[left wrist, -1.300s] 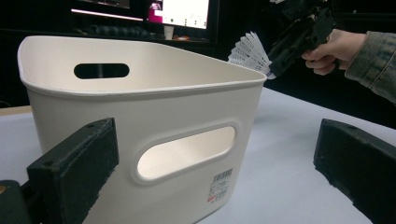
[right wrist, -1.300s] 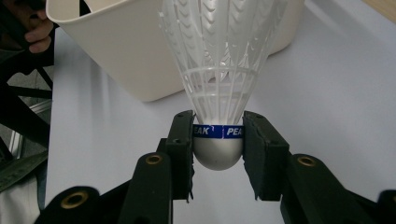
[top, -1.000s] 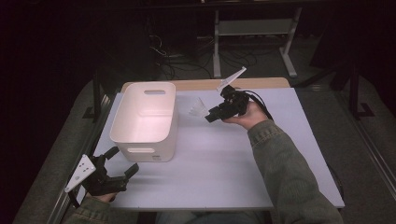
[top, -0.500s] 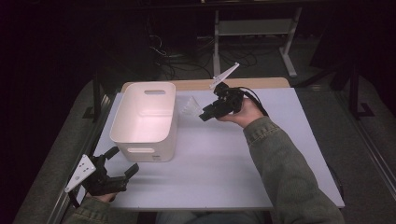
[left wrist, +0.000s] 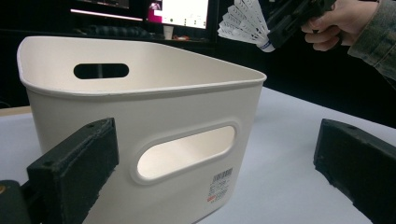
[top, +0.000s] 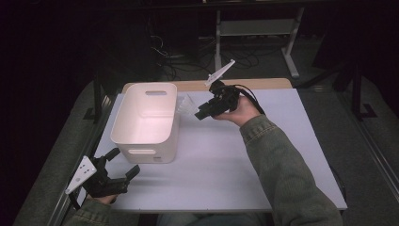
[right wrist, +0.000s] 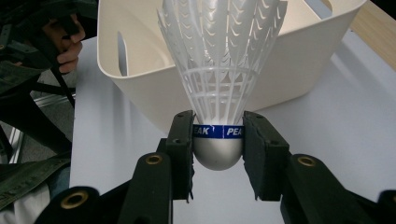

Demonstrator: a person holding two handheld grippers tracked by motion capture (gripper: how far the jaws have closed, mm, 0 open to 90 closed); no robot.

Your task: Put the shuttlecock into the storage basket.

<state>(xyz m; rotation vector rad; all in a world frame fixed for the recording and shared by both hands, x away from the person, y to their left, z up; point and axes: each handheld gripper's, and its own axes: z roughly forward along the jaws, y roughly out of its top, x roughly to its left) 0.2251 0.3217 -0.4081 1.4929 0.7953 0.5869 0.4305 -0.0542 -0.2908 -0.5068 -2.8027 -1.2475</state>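
Observation:
A white plastic shuttlecock (right wrist: 219,74) with a blue band and a grey cork is clamped at its cork between the jaws of my right gripper (right wrist: 218,135). In the high view that gripper (top: 200,113) holds the shuttlecock (top: 187,105) in the air just right of the white bin (top: 146,120), close to its right rim. The shuttlecock (left wrist: 245,23) also shows above the bin's far corner (left wrist: 140,93) in the left gripper view. My left gripper (top: 121,165) rests open near the table's front left corner, facing the bin's near wall.
The bin (right wrist: 299,51) has handle slots and a barcode label (left wrist: 222,183) on its near wall; its inside looks bare. A white table top (top: 235,160) spreads to the right. A wooden strip (top: 254,84) runs along the far edge. A metal rack (top: 256,33) stands behind.
My right gripper has carried the shuttlecock leftward, closer to the bin's right rim. The left gripper has stayed put.

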